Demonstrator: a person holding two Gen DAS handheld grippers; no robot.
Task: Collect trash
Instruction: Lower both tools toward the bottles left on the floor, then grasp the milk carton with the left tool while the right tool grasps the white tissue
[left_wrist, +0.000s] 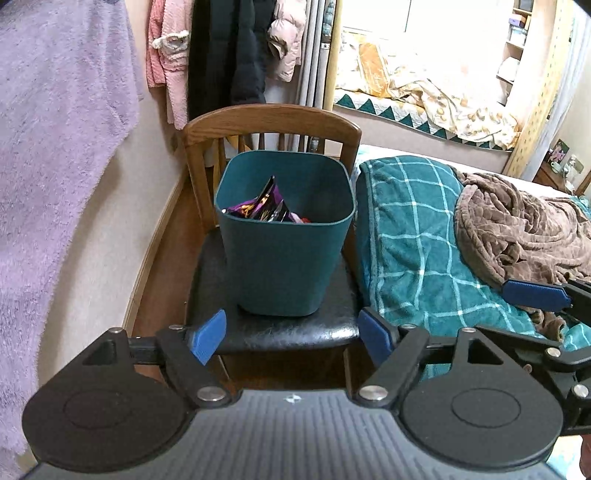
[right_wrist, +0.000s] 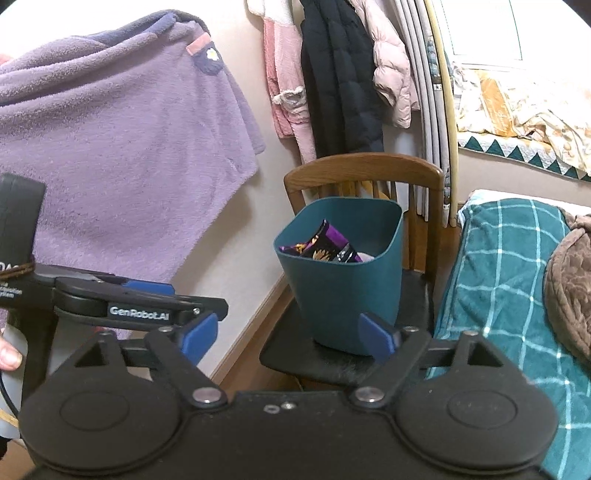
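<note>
Teal bin (left_wrist: 284, 236) stands on the chair (left_wrist: 273, 122), purple wrappers (left_wrist: 266, 206) inside; short of it, left gripper (left_wrist: 291, 332) and right gripper (right_wrist: 288, 334) gape apart, empty.

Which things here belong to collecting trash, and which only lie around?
Job:
- teal bin
- purple wrapper in it
- left claw, open
- right claw, open

Lying about:
- wooden chair
- brown blanket
- hanging coats
- purple fleece
</note>
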